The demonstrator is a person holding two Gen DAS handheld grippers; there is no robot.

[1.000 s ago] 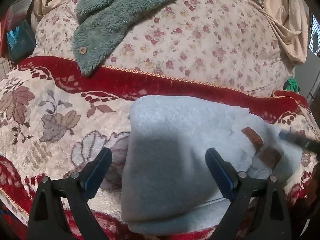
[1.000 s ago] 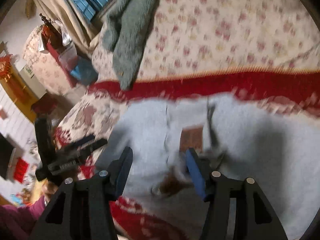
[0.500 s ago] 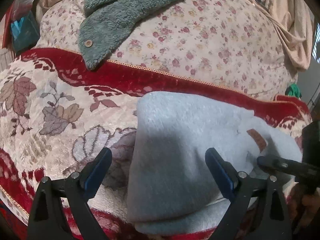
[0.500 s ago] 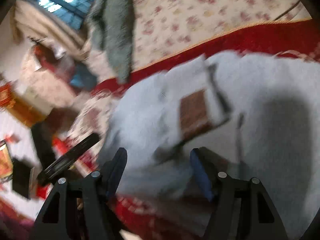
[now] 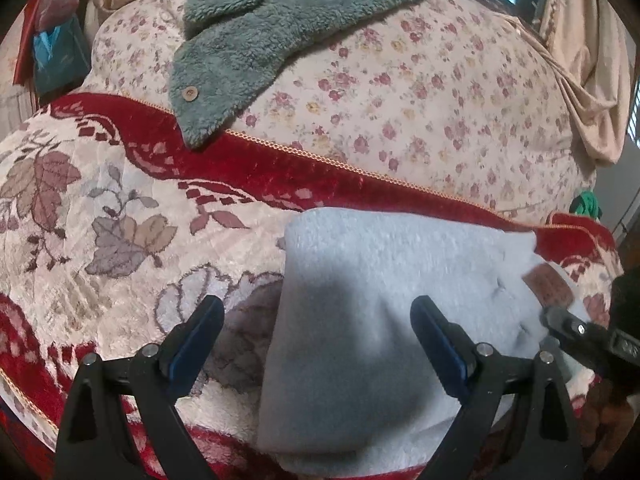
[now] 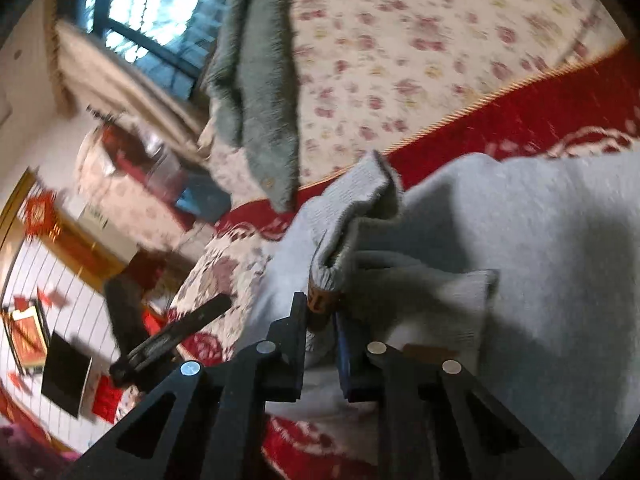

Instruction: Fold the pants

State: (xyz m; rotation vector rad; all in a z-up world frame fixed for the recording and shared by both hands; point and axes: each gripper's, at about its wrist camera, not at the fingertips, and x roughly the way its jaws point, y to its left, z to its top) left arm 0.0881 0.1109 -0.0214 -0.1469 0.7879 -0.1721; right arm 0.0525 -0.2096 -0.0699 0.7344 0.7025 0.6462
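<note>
The pants (image 5: 384,344) are a soft, pale blue, fuzzy bundle, already folded over. They lie on the red and cream flower blanket (image 5: 100,216), near its front edge and toward the right side. Behind the blanket is a cover with little flowers (image 5: 420,92), and a fuzzy green garment (image 5: 256,40) lies on top of that, well away from the pants.

The pants look light and floppy. They will bend and sag when lifted, so they will not keep their shape. They do not look slippery, and nothing on them can break. A good place to hold them looks like the thick waist end with the brown patch (image 5: 548,284), because many layers meet there.

The left gripper (image 5: 316,352) is wide open. One finger is over the blanket and the other is over the pants, and it pinches nothing.

The right gripper (image 6: 322,316) is squeezed tight on the waist end of the pants, right at the brown patch. The ribbed edge bunches up above its fingers (image 6: 298,320).
</note>
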